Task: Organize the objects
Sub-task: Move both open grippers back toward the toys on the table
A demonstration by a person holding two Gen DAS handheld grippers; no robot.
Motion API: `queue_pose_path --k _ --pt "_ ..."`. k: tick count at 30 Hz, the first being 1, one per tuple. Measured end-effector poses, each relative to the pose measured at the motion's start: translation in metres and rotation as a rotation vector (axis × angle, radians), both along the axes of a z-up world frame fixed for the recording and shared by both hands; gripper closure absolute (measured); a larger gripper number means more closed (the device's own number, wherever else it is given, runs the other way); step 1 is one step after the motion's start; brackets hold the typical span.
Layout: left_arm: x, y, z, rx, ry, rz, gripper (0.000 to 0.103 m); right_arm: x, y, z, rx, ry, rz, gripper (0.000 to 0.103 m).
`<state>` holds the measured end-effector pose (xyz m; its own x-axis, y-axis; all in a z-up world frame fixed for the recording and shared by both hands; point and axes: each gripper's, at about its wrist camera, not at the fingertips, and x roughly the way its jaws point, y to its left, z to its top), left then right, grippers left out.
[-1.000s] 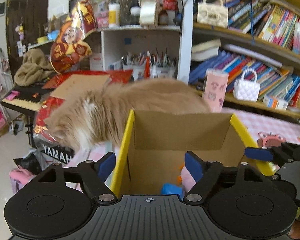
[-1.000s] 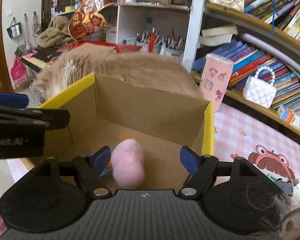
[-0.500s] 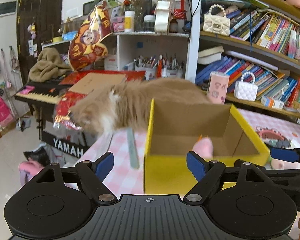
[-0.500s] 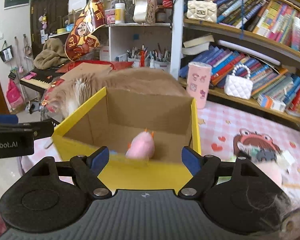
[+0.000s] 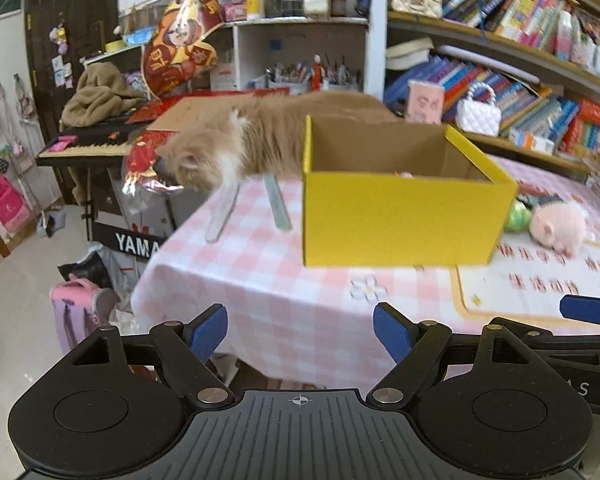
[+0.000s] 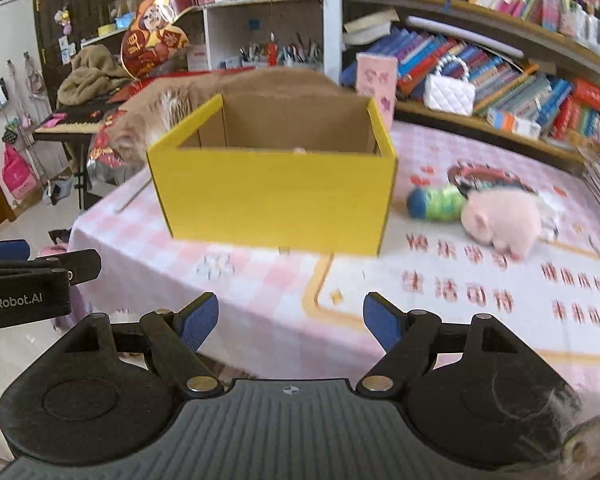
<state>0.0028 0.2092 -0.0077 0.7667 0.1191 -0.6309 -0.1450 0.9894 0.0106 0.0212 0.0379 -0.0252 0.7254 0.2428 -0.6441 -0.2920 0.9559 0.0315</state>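
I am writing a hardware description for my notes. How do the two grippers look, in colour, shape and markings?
Both match. The left gripper and right gripper have black bodies with two round discs, angled black link arms with silver pins, and blue ribbed fingertips. A grey ribbed plate with a small crosshair mark sits in the middle. The left gripper's side carries white lettering ending "enRobot.AI". No cables or sleeves show.

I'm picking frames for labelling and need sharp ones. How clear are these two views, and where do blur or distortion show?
Left wrist view: the yellow cardboard box and fluffy tan cat are smeared by motion blur, and the bookshelf bows from fisheye distortion. Right wrist view: the red printed characters on the white mat are doubled and unreadable, and the pink plush pig is soft; the black gripper body in the foreground stays sharp.
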Motion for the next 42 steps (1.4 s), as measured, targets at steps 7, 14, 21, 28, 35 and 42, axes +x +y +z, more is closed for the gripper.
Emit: queue_pose_path --k 7,14,21,28,35,42 --pt "-0.010 -0.029 -0.009 0.003 0.035 -0.097 0.021 -0.027 -0.026 -0.010 -0.017 0.037 -0.081 0.025" --pt "-0.006 -0.062 -0.016 -0.005 0.044 -0.187 0.020 -0.039 -0.061 -0.014 -0.024 0.047 -0.206 0.025" --pt "0.006 -0.107 -0.021 -0.005 0.059 -0.307 0.020 -0.043 -0.106 -0.018 -0.005 0.071 -0.347 0.025" --pt "0.024 -0.155 -0.024 0.000 0.081 -0.405 0.020 -0.038 -0.153 -0.023 0.006 0.090 -0.457 0.025" --pt "0.057 -0.198 -0.026 -0.018 0.106 -0.426 0.020 -0.013 -0.199 -0.026 0.001 0.114 -0.497 0.025" --pt "0.086 -0.235 -0.029 -0.012 0.129 -0.423 0.020 0.020 -0.243 -0.030 0.009 0.130 -0.515 0.025"
